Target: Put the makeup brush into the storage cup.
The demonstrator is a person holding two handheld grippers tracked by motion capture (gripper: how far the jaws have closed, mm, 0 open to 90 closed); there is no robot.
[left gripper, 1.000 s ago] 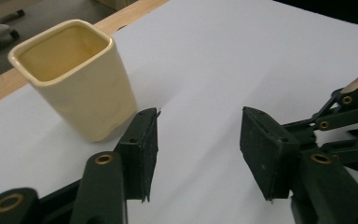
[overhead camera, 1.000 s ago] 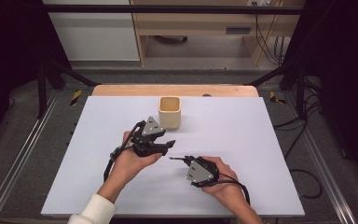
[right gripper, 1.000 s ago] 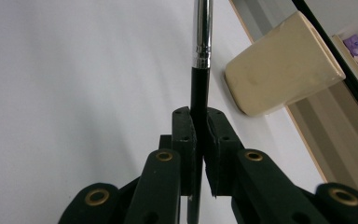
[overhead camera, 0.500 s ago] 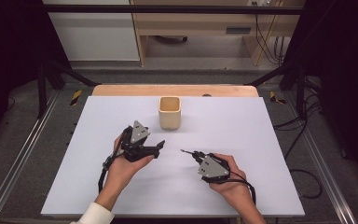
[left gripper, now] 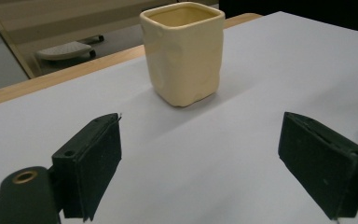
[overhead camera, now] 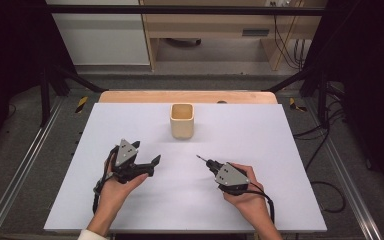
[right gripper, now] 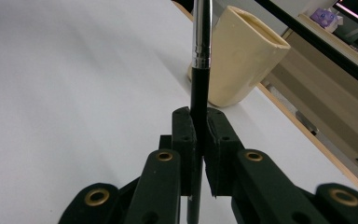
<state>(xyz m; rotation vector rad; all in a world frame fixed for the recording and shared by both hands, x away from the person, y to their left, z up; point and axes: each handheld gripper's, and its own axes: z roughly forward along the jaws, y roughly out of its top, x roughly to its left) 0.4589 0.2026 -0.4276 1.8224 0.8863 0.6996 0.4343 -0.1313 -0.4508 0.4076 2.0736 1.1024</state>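
We are pinching a slim, light, stiff black brush [right gripper: 200,70] with a silver metal ferrule low on its slippery handle in the right gripper [right gripper: 199,140], the left gripper [left gripper: 214,158] spreading empty.

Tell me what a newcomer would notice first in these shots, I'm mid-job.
The cream square cup stands upright and alone toward the far middle of the white table. Nearer the person, the right tongs are shut on a slim black brush with a silver ferrule, pointing toward the cup. The left tongs, whose jaws have just been opening, stand wide with nothing between them, facing the cup.
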